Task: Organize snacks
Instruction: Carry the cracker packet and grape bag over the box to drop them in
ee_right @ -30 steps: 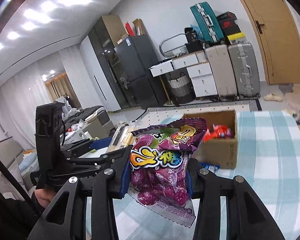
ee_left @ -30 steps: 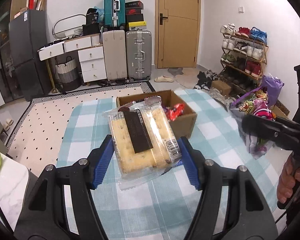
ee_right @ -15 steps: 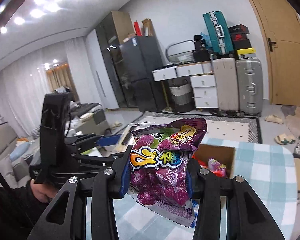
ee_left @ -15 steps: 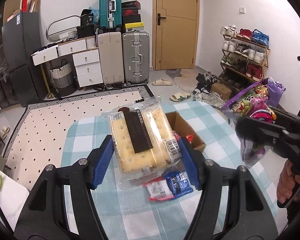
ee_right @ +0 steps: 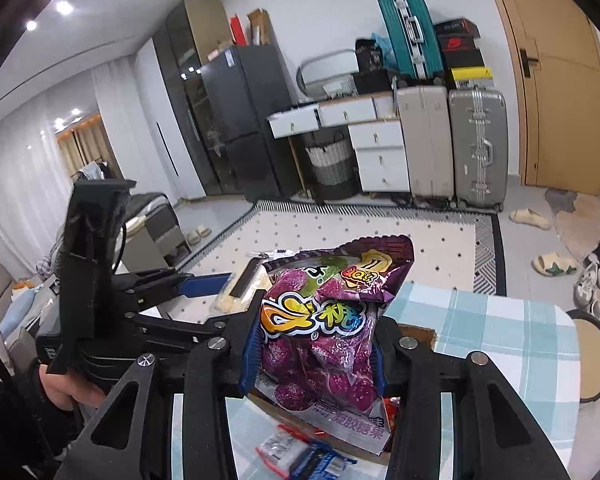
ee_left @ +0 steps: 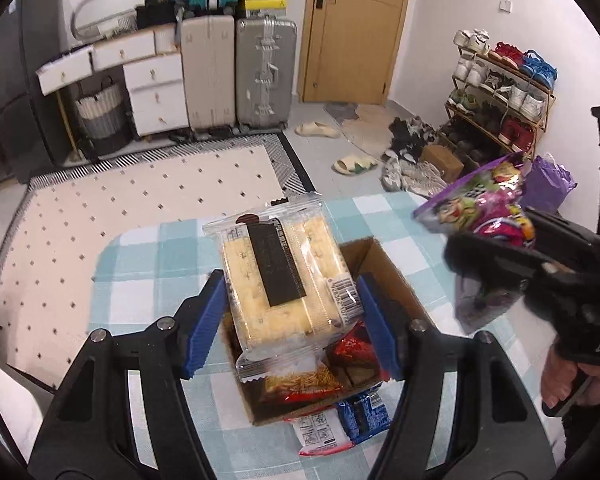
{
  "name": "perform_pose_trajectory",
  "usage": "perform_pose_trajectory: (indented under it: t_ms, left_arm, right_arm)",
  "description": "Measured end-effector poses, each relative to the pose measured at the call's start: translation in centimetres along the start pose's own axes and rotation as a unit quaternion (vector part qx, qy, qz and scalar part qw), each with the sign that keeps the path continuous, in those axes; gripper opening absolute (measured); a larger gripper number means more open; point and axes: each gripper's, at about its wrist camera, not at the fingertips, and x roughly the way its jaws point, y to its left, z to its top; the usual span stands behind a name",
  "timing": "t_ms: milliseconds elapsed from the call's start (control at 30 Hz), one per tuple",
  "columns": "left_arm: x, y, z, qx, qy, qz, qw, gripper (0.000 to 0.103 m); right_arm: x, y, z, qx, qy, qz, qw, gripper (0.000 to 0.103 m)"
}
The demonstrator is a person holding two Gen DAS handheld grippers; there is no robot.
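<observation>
Over the cardboard box [ee_left: 384, 264], both tilted-down claws grip snacks: left claw [ee_left: 290, 320] a cake pack [ee_left: 284, 280], right claw [ee_right: 314, 354] purple candy bag [ee_right: 324, 320].

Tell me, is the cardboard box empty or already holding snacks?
Holding snacks: the cardboard box stands open, with red packets visible inside.

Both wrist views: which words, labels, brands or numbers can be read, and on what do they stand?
"QQ糖": purple gummy candy bag, upper corner, held by the right gripper.
"橡皮糖果" (roughly): the bag's bottom edge, partly blurred.
"DAS...": black body of the right gripper in the left wrist view, cut off.
Barcode digits: clear pack of yellow crackers in the left gripper, too small to read.
Dark label on that pack: unreadable.
Shoebox logos on the suitcases: blurred.
</observation>
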Motion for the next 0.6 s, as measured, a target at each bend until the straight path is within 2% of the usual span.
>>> perform_pose_trajectory:
  t_ms: [100,300,533,600]
  left_arm:
    - [3.9,0.6,0.1,-0.006,0.026,-0.011,0.9996,0.063]
    - [9.0,0.3,-1.8,0.007,0.061,0.005,0.9981,0.063]
    - [11.2,1.1,-3.5,0.007,0.068,0.009,0.9976,0.063]
    - [11.5,1.1,-3.6,0.009,0.068,0.011,0.9976,0.063]
  right_arm:
    - [3.3,-1.7,-0.7,0.004,0.032,-0.005,0.999,0.043]
    - [8.2,-4.5,-2.6,0.018,0.074,-0.012,0.997,0.043]
    - [10.0,-5.9,-4.1,0.02,0.079,-0.012,0.997,0.045]
    - [10.0,-5.9,-4.2,0.018,0.073,-0.011,0.997,0.052]
